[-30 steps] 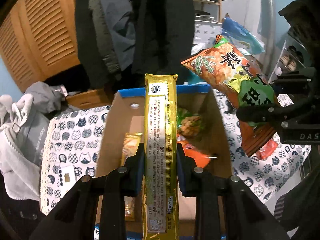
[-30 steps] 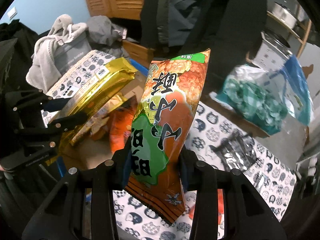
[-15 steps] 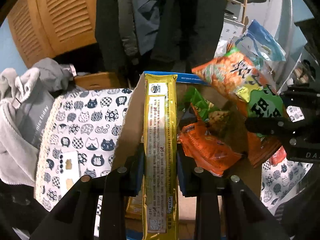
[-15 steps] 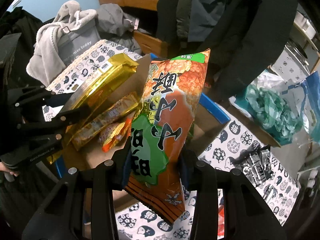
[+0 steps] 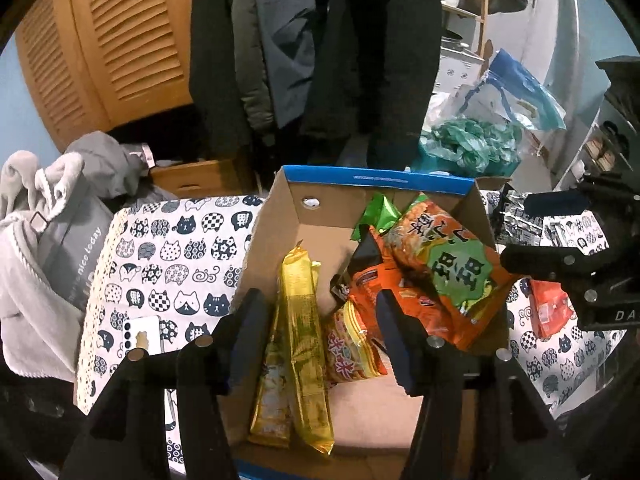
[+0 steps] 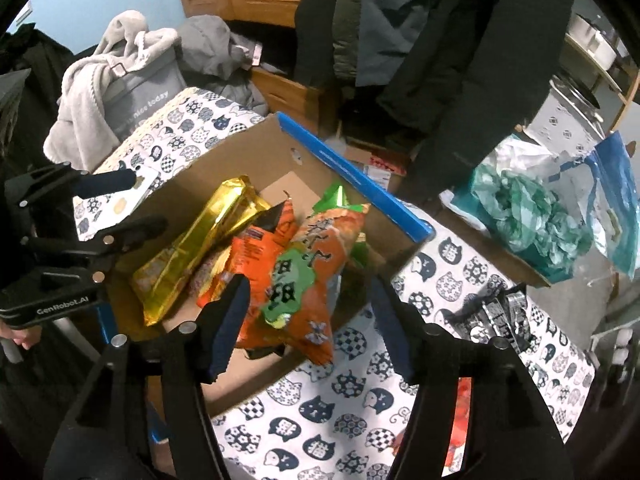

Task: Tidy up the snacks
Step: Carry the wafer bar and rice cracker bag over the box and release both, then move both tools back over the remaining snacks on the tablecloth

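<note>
Both grippers, left (image 5: 316, 332) and right (image 6: 306, 320), have just been opened and nothing is clamped; lower packets in the brown cardboard box (image 5: 380, 179) are hidden beneath the orange-and-green snack bag (image 5: 444, 264).

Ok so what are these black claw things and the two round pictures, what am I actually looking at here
Those are two hand-held grippers, one in each of a person's hands. Each carries a wide-angle camera looking along its own fingers, so one picture comes from the left gripper and one from the right gripper. Both look down on a cardboard box standing on a cat-print cloth. In the box lie a gold pack, an orange bag and other snacks. The jaws of both grippers have just been opening. They now stand apart and hold nothing: the gold pack and the orange bag rest in the box.
</note>
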Motion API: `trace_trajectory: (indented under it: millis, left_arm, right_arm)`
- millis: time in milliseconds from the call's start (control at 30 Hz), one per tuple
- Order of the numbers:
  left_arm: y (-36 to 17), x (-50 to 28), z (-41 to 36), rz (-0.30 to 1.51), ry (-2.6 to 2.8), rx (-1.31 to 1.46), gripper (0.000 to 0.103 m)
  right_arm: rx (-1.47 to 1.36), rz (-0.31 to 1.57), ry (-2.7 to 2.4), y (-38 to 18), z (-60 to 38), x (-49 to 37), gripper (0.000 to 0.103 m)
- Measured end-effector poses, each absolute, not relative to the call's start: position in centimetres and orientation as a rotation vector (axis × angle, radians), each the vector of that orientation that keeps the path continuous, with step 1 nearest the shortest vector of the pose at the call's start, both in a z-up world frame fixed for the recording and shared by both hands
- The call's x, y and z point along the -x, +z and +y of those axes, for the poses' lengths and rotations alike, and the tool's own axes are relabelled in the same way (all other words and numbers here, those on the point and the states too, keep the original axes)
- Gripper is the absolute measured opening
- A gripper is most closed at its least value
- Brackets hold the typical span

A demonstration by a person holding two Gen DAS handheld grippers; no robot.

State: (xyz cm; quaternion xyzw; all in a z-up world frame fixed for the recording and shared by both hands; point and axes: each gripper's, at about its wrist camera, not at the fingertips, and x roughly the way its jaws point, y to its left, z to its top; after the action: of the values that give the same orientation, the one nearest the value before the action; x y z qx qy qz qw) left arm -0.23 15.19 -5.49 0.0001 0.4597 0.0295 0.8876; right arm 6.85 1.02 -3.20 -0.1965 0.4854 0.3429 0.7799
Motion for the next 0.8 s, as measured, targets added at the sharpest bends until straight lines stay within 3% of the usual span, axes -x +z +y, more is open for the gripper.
trace_trajectory:
  millis: [800]
  left_arm:
    - [-4.3, -0.8, 8.3, 0.958, -0.045, -0.076, 0.074]
  right_arm:
    - [0.385, 1.019, 0.653, -1.6, -6.6, -6.0, 0.067]
